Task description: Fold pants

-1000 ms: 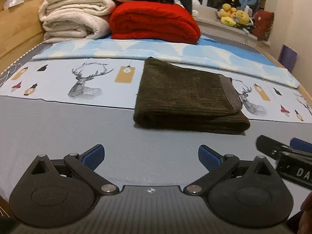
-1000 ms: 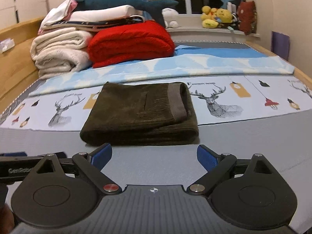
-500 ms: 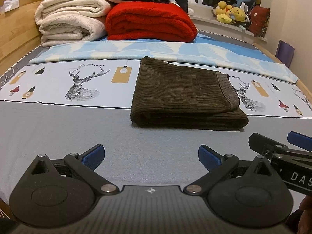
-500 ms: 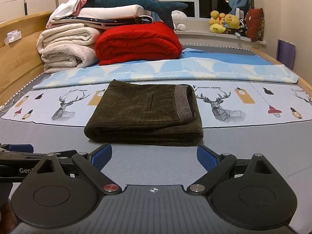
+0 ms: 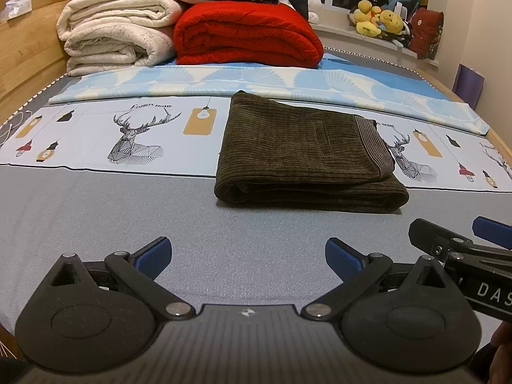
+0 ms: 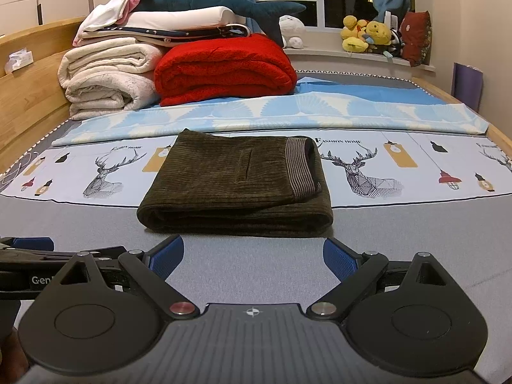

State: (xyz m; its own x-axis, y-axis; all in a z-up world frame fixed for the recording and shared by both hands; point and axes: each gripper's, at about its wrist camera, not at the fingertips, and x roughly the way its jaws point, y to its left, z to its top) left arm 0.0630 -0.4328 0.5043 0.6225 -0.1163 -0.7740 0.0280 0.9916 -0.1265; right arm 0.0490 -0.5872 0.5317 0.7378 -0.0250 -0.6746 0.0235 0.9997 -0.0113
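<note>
In my left wrist view, my left claw (image 5: pixel 246 257) is spread wide and pinches nothing. The pants (image 5: pixel 304 160) lie on the bed (image 5: pixel 96 217) at about 1 o'clock, well apart from my blue pads. They are already folded into a thick brown bundle, with the striped waistband (image 5: pixel 374 147) on the right side. My right claw (image 5: pixel 460 240) pokes in at 3 o'clock. I think the folding is done.

What could go wrong? If I push a claw forward now, I could bump the front edge and the layers could slide open. The top layer sits a bit crooked, so a small knock could tip it off.

Compared with a second ago, the pants sit a little farther from this claw and look flatter on the bed. I am pulling back.

In my right wrist view, my right claw (image 6: pixel 252 257) is spread wide too, and empty. The pants (image 6: pixel 236 185) sit at 12 o'clock, just past the pads but not touching. The left claw (image 6: pixel 28 244) shows at 9 o'clock. A red blanket (image 6: pixel 224 67) is far behind.

Here the view has tipped up since a second ago, so I see more of the window. The pants have not moved.
</note>
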